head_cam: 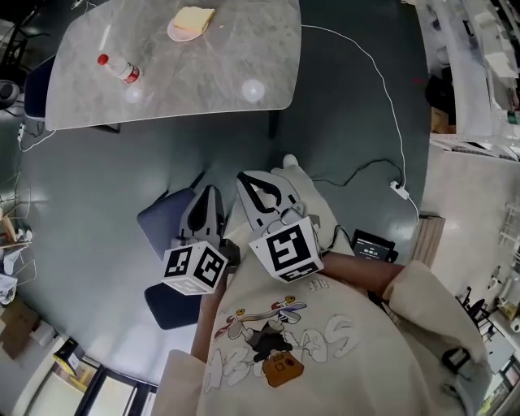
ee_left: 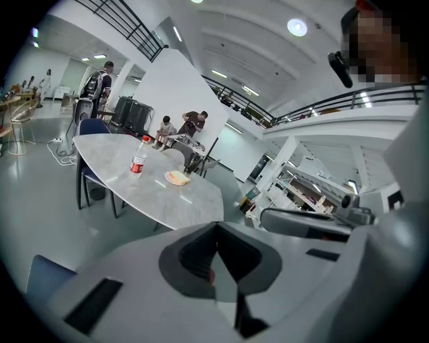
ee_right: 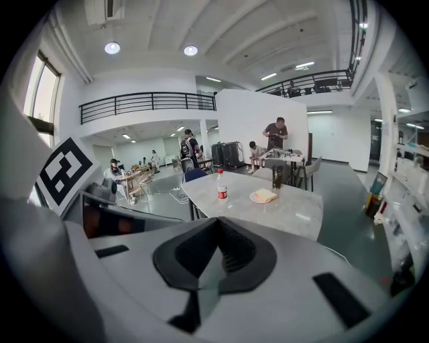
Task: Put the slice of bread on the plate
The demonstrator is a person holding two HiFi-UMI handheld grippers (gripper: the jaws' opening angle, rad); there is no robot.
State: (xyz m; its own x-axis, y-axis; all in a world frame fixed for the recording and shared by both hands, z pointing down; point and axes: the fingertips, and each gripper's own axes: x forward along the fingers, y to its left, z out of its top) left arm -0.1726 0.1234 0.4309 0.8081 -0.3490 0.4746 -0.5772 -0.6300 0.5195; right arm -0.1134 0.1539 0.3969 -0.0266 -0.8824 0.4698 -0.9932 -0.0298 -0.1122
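Slice of bread (head_cam: 195, 18) on plate (head_cam: 173, 33), far surface (head_cam: 203, 81).
My left gripper (ee_left: 216, 231), right gripper (ee_right: 216, 224) closed, empty, held back: placing looks done.

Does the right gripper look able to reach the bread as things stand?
Probably not: the right gripper is held near the body, a stretch of floor separates it from the table, and the bread lies on the plate toward the far edge. Nothing blocks the way.
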